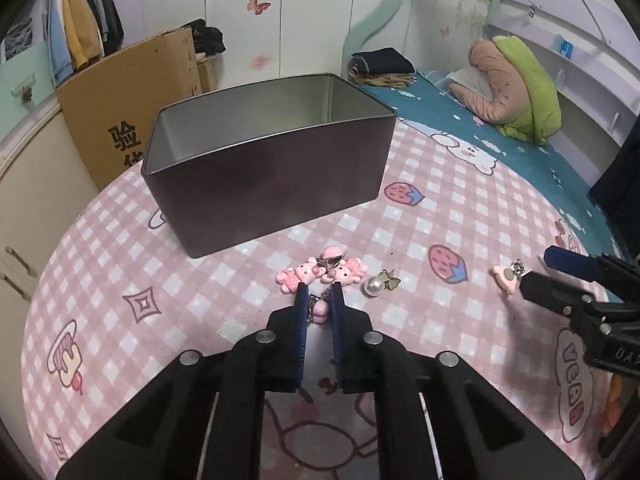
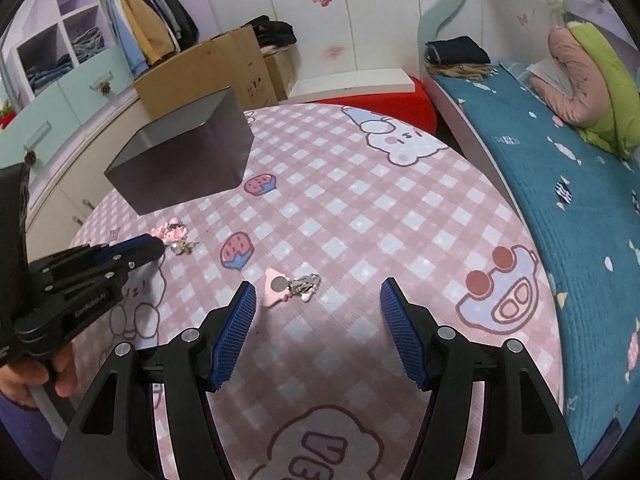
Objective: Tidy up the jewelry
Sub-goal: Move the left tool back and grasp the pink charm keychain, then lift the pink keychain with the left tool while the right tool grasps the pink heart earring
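Note:
A dark open tin box [image 1: 264, 168] stands on the pink checked table; it also shows in the right wrist view [image 2: 184, 160]. My left gripper [image 1: 319, 294] is shut on a small pink charm [image 1: 320, 311] with a metal clip, just in front of a cluster of pink bear charms [image 1: 320, 270] and a pearl earring [image 1: 376, 284]. My right gripper [image 2: 318, 292] is open and empty, just behind a pink clip piece [image 2: 290, 286] that lies on the table. That piece also shows in the left wrist view [image 1: 506, 278].
A cardboard box [image 1: 132, 92] stands behind the table at the left. A bed with a blue cover [image 2: 560, 184] runs along the right. Cupboards [image 2: 60, 112] line the left side. The tablecloth [image 2: 360, 208] spreads between the grippers and the box.

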Demonstrator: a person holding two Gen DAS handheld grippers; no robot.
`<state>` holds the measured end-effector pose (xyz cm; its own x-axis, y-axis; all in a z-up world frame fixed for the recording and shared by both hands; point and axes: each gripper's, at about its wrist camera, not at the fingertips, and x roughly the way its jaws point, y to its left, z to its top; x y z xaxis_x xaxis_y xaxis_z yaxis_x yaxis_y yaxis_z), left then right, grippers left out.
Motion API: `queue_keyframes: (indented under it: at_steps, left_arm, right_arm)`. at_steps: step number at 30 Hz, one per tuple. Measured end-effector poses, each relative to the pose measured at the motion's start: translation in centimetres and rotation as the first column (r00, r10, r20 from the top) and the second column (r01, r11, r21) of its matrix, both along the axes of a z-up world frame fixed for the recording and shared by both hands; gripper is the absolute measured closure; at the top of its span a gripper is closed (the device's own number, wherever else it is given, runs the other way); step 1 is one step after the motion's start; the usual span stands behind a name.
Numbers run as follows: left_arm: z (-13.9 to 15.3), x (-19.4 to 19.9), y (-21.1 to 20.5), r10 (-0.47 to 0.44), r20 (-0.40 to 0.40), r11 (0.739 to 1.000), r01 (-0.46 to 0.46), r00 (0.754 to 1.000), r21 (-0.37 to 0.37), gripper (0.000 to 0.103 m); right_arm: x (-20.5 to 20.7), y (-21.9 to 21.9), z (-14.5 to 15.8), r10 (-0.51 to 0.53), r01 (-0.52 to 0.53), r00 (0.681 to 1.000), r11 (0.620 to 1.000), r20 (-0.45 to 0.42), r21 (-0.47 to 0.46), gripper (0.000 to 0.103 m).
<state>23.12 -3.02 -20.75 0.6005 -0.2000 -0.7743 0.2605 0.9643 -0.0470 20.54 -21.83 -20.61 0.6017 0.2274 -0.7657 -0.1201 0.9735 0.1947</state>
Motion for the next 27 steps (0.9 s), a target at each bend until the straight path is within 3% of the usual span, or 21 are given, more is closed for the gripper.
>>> queue_keyframes:
  at_steps: [11,12,13,14,16,27]
  left_arm:
    - [2.5,-1.8,2.9,-0.009,0.022,0.996,0.011,1.0,-0.094,0.094]
    - [2.7,-2.0,3.1,-0.014,0.024,0.994,0.017,1.0,-0.105,0.094]
    - [3.0,-2.2,3.5,-0.016,0.027,0.993,0.019,1.0,-0.116,0.094]
    - [3.3,-2.4,3.9,-0.018,0.029,0.991,0.022,0.999,-0.13,0.094]
    - [3.8,-2.7,4.4,-0.02,0.033,0.987,0.025,0.999,-0.157,0.094]
    - [6.8,-4.0,5.5,-0.035,0.081,0.969,0.054,0.996,-0.243,0.094]
  right_arm:
    - [0.8,3.0,-0.3,0.05,-0.049,0.999,0.994,0.0,-0.102,0.042]
    - [0.8,3.1,-0.3,0.048,-0.048,0.999,0.992,0.003,-0.118,0.046]
    - [0.8,3.2,-0.2,0.054,-0.053,0.999,0.991,0.004,-0.125,0.06]
    - [0.8,3.4,-0.2,0.052,-0.051,0.999,0.989,0.006,-0.141,0.066]
    - [0.7,3.3,-0.2,0.052,-0.05,0.999,0.989,0.008,-0.139,0.073]
    - [-0.4,2.9,1.5,0.048,-0.044,0.998,0.994,0.036,-0.102,0.073]
